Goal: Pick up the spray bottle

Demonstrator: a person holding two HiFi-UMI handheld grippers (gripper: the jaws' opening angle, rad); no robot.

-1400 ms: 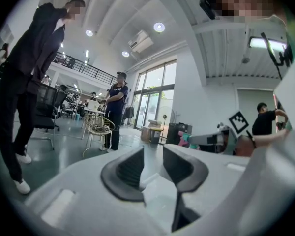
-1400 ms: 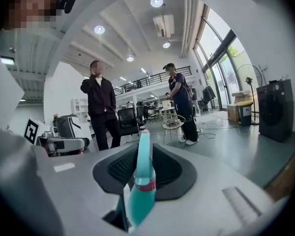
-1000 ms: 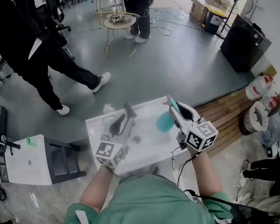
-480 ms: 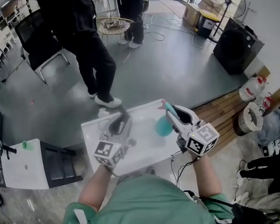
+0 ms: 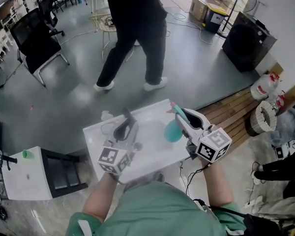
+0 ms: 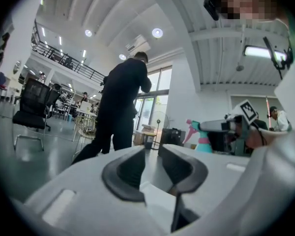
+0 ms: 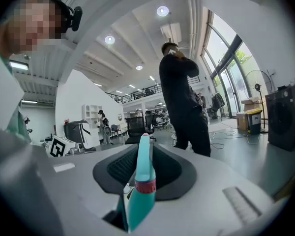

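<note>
Head view: looking steeply down, it is showing the left hand-held gripper (image 5: 128, 121) and the right hand-held gripper (image 5: 178, 116) side by side over a white counter (image 5: 152, 159).
Spray bottle: the spray bottle (image 5: 172, 131) is sitting in the right hand-held gripper. Its rounded teal body is hanging over the counter's right half and its pink-tipped nozzle is pointing away. Whether the base is touching the counter, I cannot tell.
Right gripper view: this one is giving what the head view is not. The black ribbed pads are pressing on the bottle's slim teal neck, a red band is circling it, and the tip is rising up between them.
Left gripper view: the jaws are standing a narrow gap apart with nothing between them. Off to the right it is catching the bottle side-on, teal with pink at the trigger, beside the other gripper's marker cube (image 6: 248, 111).
Materials: the gripper shells are looking like smooth white plastic with dark, grooved pads. The counter is looking flat and glossy.
Surroundings: a person in black (image 5: 135, 28) is striding over the grey floor (image 5: 196, 77) beyond the counter. A black chair (image 5: 37, 38) is standing far left and a black boxy cabinet (image 5: 247, 36) far right.
</note>
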